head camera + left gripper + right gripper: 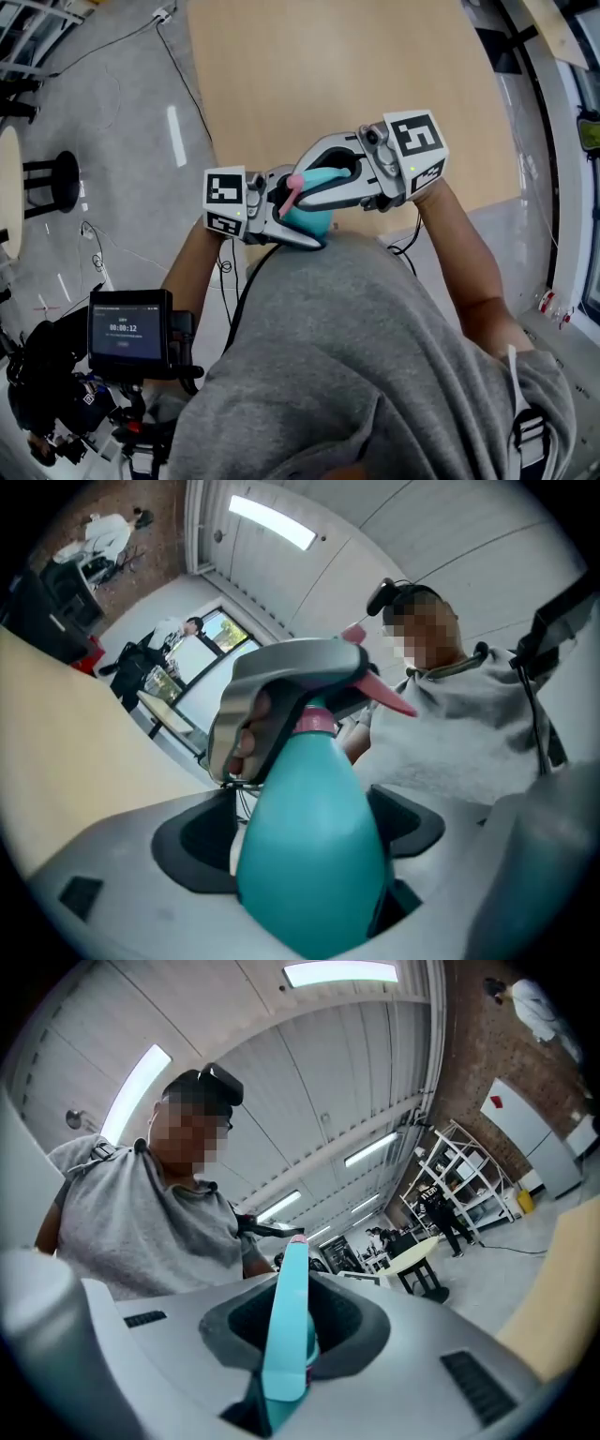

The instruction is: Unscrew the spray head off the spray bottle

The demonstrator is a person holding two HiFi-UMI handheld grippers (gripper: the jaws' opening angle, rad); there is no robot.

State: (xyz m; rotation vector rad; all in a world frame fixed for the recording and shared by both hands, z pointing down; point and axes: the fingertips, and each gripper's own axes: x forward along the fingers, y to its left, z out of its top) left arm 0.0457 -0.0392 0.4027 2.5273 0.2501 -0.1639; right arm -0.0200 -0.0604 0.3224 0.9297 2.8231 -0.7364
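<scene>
**Left:** Your left gripper (286,217) has its jaws set wide around the belly of the teal bottle (309,855). A slit of gap shows along the bottle's left flank, so I judge the pads are not pressing.

The bottle is held off the table (309,75), close to your chest at the table's near edge, between the two grippers.

**Centre:** The pink collar (314,722) sits on the bottle's neck, with no thread showing below it.

**Right:** Your right gripper (307,183) has its jaws closed on the spray head (286,1316). By my reading this is the bottle's only firm support.

**Finding:** The head is still on the bottle. No view shows how many turns are already in.

**Outstanding:** Clamp the body again, turn the head until the collar clears the neck, then lift it away.
</scene>
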